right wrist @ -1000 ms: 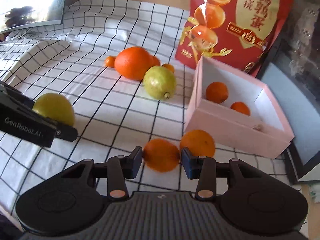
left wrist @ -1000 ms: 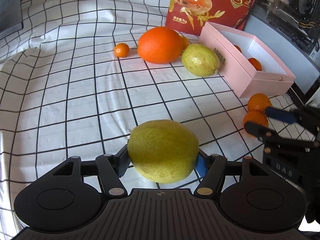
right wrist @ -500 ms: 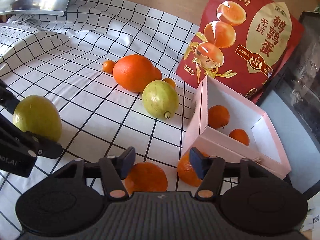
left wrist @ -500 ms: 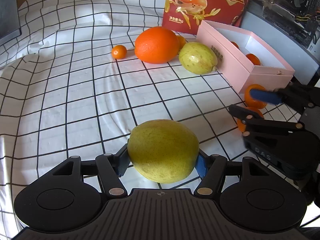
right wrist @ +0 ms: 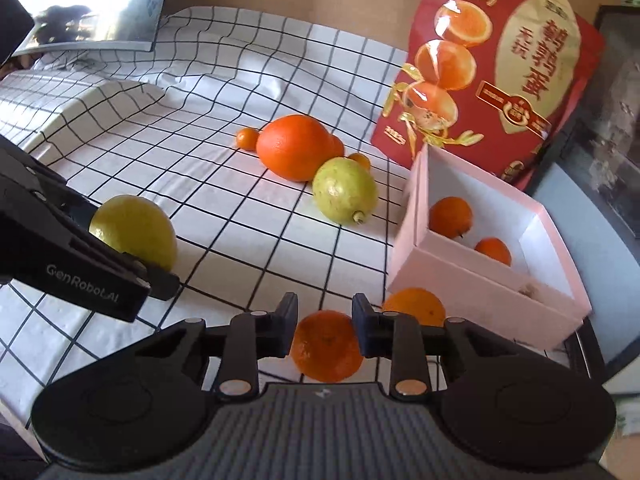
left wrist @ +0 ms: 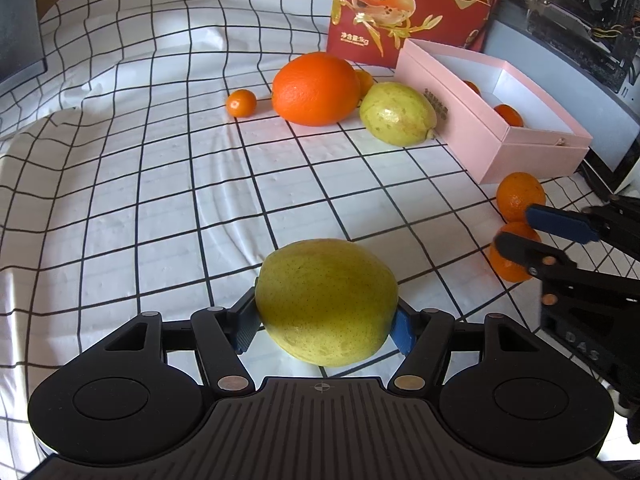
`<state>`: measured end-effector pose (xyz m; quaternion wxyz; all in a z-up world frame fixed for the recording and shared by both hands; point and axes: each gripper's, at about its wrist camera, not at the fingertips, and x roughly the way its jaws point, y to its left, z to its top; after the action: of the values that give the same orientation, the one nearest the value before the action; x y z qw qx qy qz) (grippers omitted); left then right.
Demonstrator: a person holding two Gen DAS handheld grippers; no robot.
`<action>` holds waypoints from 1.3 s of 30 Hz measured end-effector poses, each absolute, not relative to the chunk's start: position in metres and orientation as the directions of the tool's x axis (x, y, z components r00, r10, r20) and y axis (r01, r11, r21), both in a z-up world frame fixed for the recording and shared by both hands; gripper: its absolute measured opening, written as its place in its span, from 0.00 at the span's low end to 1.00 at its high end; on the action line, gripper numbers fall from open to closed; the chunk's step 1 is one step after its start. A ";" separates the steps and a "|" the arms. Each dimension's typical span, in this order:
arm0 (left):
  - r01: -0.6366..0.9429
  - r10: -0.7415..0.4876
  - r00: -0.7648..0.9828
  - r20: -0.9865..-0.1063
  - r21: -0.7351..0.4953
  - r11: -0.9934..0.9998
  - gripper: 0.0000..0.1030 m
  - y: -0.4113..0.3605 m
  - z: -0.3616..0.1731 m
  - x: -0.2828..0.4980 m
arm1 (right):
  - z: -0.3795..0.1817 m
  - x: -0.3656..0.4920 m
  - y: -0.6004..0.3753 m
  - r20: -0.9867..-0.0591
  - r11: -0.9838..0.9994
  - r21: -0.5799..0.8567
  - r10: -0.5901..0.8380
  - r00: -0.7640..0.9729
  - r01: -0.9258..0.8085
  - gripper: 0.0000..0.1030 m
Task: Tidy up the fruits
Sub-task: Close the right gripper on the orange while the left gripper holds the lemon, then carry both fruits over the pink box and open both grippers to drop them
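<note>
Two tongs we see: left tongs point(left wrist: 326, 322) pinch a pear point(left wrist: 326, 300) at lower centre; right tongs point(right wrist: 325, 326) flank a tangerine point(right wrist: 326, 346), seemingly gripping it.

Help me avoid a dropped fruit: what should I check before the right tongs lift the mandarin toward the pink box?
1. Left tongs shut on the pear: ok.
2. Right tongs straddle the near mandarin: ok.
3. Firm grip on that mandarin: cannot tell.
4. Second mandarin clear of the tongs: not ok, it crowds one finger.
5. Free room in the pink box: ok.
</note>
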<state>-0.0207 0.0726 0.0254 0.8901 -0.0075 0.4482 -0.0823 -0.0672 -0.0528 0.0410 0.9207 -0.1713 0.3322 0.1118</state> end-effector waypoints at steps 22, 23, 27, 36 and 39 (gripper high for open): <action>0.127 -0.141 0.578 -0.804 -0.082 0.988 0.68 0.071 0.027 -0.022 | 0.023 -0.049 -0.083 -0.735 0.977 0.006 0.148 0.661 -0.213 0.59; 0.127 -0.142 0.578 -0.803 -0.084 0.988 0.68 0.071 0.027 -0.022 | 0.024 -0.046 -0.081 -0.733 0.976 0.004 0.150 0.664 -0.216 0.59; 0.128 -0.156 0.577 -0.802 -0.100 0.987 0.68 0.073 0.027 -0.022 | 0.025 -0.036 -0.070 -0.729 0.970 -0.024 0.150 0.668 -0.244 0.51; 0.136 -0.151 0.605 -0.782 -0.085 0.987 0.68 0.072 0.026 -0.027 | 0.033 -0.051 -0.073 -0.731 0.967 -0.057 0.130 0.670 -0.250 0.41; 0.135 -0.139 0.611 -0.779 -0.070 0.988 0.67 0.069 0.026 -0.024 | 0.032 -0.053 -0.084 -0.743 0.975 -0.062 0.098 0.662 -0.213 0.41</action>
<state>-0.0243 0.0686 0.0264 0.8975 -0.0022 0.4344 -0.0763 -0.0528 -0.0836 0.0323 0.9087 -0.0718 0.4022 0.0857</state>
